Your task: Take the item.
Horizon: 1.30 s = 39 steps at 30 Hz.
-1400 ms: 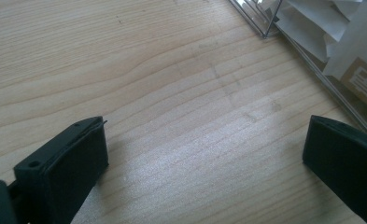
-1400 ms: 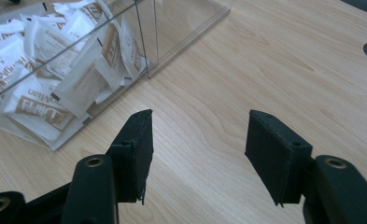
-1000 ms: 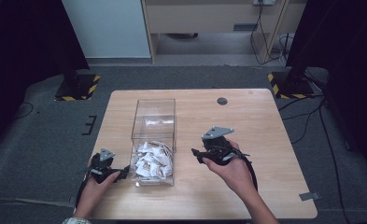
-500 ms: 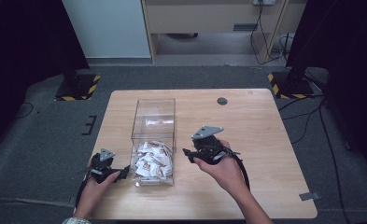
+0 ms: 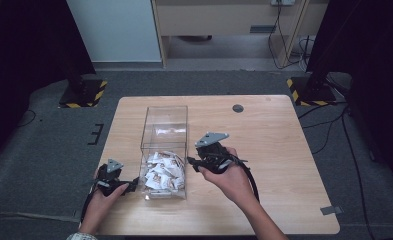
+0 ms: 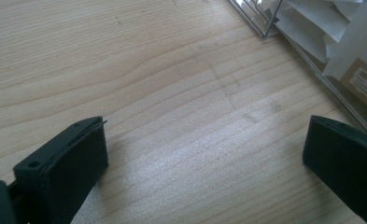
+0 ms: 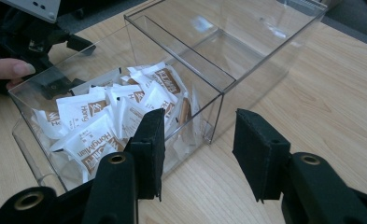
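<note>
A clear plastic box (image 5: 164, 116) stands lengthwise on the wooden table (image 5: 274, 135), split by a clear divider. Its near compartment holds several white and brown packets (image 5: 161, 172). My right gripper (image 5: 194, 162) is open at the box's right wall. In the right gripper view, the right gripper (image 7: 200, 127) points at that wall near the divider, and the packets (image 7: 102, 121) lie just past its left jaw. My left gripper (image 5: 130, 186) rests open on the table left of the box. In the left gripper view, the left gripper (image 6: 207, 140) is wide open over bare wood, with nothing between the jaws.
The box's far compartment (image 7: 228, 42) holds nothing. A small round dark disc (image 5: 238, 108) sits near the table's far edge. The right half of the table is bare wood. The other hand and left gripper (image 7: 36, 32) show beyond the box in the right gripper view.
My right gripper has moved left across the table up to the box's right wall. The left gripper has stayed where it was.
</note>
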### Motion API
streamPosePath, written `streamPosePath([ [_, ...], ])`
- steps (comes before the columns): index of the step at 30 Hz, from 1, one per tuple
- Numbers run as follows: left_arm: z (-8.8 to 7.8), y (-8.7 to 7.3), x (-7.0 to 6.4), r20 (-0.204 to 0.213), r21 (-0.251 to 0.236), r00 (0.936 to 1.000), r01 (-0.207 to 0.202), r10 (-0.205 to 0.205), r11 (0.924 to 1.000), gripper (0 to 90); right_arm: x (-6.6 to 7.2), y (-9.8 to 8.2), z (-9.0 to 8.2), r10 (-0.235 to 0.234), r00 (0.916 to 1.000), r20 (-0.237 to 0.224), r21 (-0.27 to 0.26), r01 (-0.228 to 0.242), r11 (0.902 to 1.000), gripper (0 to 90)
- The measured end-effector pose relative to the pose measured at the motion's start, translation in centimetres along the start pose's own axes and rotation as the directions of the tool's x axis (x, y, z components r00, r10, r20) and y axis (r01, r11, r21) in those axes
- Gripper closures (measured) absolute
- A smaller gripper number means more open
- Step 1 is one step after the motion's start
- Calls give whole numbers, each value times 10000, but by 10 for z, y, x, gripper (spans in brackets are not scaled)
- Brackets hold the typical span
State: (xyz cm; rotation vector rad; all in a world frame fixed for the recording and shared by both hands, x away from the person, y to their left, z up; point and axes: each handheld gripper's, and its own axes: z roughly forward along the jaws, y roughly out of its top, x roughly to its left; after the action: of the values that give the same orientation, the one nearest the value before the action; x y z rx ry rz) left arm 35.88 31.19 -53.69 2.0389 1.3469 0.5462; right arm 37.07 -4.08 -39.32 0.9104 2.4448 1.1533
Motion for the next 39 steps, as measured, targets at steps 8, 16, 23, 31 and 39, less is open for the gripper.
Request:
streamPosePath([
  [8,0,0,0,-8,-4,10000,9,-9,10000,0,9,5,8,-165,9997,-197,25,165,9999,564],
  [16,0,0,0,-21,6,10000,6,-6,10000,0,18,7,16,-335,9986,-404,158,342,9993,581],
  [23,0,0,0,-24,7,10000,9,-9,10000,0,23,6,24,-500,9972,-548,289,517,9982,601],
  [31,0,0,0,-28,9,10000,5,-5,10000,0,30,6,32,-626,9955,-712,383,655,9971,622],
  [39,0,0,0,-26,11,10000,7,-7,10000,0,34,4,38,-693,9942,-823,480,734,9962,633],
])
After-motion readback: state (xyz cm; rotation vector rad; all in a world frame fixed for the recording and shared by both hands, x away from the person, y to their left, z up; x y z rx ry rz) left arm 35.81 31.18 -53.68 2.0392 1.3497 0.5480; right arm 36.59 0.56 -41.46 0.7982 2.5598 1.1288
